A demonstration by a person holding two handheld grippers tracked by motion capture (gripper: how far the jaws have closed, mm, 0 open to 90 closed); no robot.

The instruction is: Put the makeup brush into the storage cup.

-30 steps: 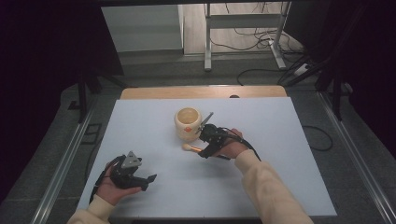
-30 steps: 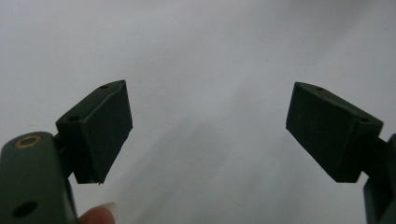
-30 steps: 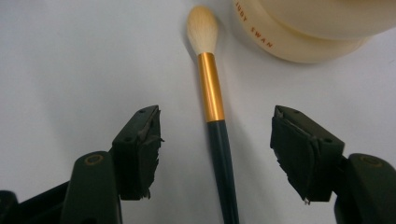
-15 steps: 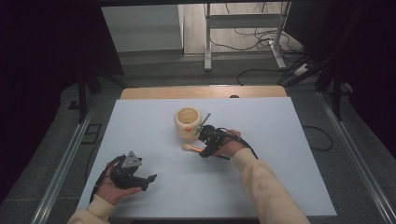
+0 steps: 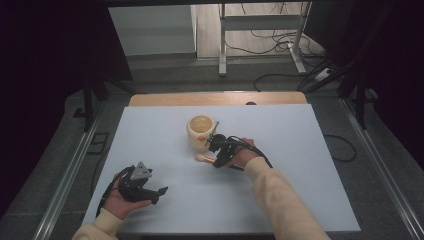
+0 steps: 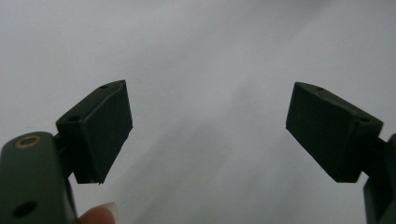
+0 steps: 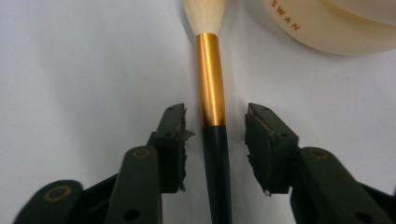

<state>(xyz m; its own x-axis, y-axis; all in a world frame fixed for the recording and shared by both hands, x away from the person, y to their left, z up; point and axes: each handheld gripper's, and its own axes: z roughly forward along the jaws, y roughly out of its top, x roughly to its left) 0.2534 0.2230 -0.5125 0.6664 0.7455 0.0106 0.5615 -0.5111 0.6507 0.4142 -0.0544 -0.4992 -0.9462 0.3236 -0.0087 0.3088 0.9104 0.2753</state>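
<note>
A makeup brush (image 7: 211, 79) with pale bristles, a gold ferrule and a dark handle lies on the white table, its tip (image 5: 199, 158) pointing left beside a cream cup (image 5: 201, 131). My right gripper (image 7: 215, 123) straddles the brush where the ferrule meets the handle; its jaws stand a little apart on either side, not touching it. In the high view the right gripper (image 5: 218, 150) sits just right of the cup. Printed on the cup wall (image 7: 327, 32) is "SWAN". My left gripper (image 5: 159, 192) rests at the front left, wide open over bare table (image 6: 210, 140).
The white table top (image 5: 300, 165) has open room to the right and at the back. A wooden edge (image 5: 215, 98) runs along its far side. Metal rails flank it, and cables lie on the floor beyond.
</note>
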